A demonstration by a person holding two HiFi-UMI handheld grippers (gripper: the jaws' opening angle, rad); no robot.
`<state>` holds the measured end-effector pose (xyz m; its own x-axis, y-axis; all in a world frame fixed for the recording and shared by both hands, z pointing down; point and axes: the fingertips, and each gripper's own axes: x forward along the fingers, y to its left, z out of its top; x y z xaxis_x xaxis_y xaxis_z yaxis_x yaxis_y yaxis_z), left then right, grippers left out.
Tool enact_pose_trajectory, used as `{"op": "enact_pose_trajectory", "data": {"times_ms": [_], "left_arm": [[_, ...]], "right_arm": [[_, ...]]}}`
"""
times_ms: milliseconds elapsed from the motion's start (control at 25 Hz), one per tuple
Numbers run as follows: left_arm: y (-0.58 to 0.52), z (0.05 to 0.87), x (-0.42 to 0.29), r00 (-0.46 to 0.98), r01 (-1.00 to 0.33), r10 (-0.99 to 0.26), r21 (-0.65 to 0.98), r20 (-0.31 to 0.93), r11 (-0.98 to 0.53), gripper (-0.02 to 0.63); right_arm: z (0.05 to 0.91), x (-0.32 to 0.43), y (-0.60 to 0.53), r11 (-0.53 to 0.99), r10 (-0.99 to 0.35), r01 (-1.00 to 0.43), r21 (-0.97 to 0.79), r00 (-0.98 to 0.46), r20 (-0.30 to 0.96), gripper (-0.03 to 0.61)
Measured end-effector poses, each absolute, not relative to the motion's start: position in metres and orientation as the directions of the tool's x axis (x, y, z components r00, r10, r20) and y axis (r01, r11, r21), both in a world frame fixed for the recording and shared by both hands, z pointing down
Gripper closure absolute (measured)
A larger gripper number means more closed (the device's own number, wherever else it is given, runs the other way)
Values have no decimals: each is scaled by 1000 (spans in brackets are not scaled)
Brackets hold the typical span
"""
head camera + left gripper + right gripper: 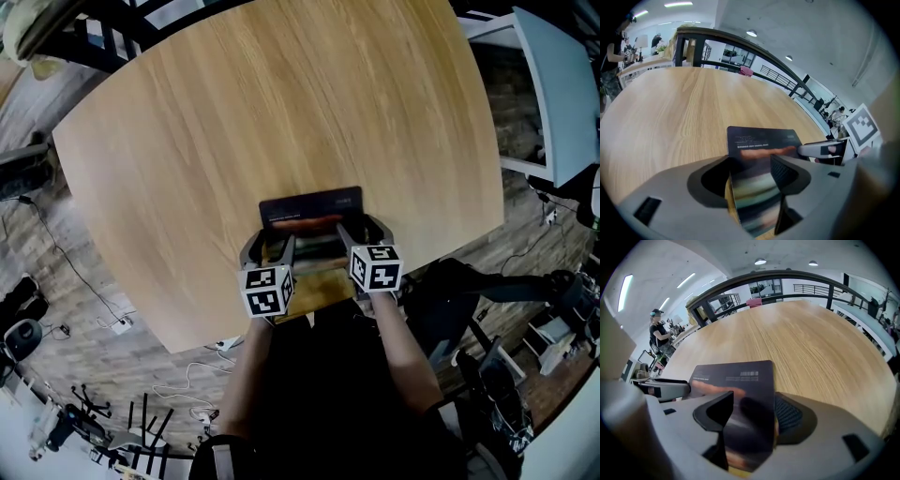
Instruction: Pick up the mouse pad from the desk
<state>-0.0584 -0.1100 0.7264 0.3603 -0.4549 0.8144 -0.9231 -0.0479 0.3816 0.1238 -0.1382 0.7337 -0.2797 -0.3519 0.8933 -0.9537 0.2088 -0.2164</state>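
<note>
A dark rectangular mouse pad with small white print lies flat on the light wooden desk, close to the near edge. My left gripper sits over the pad's near left part, and my right gripper over its near right part. In the left gripper view the mouse pad runs in between the wide-spread jaws of the left gripper, which stands open. In the right gripper view the mouse pad likewise lies between the open right gripper, its right edge beside the ribbed fingertip.
The desk's near edge lies just under both grippers. A white table stands at the right, a dark chair near the right arm, and cables lie on the floor. A dark railing runs behind the desk; a person stands far off.
</note>
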Motion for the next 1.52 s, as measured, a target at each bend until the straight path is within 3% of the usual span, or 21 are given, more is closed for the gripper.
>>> {"op": "enact_pose_trajectory", "data": {"times_ms": [1520], "left_arm": [[-99, 728, -43, 369, -925, -426, 369, 826, -86, 347]], "right_arm": [[732, 49, -107, 331, -238, -872, -361, -447, 862, 327]]}}
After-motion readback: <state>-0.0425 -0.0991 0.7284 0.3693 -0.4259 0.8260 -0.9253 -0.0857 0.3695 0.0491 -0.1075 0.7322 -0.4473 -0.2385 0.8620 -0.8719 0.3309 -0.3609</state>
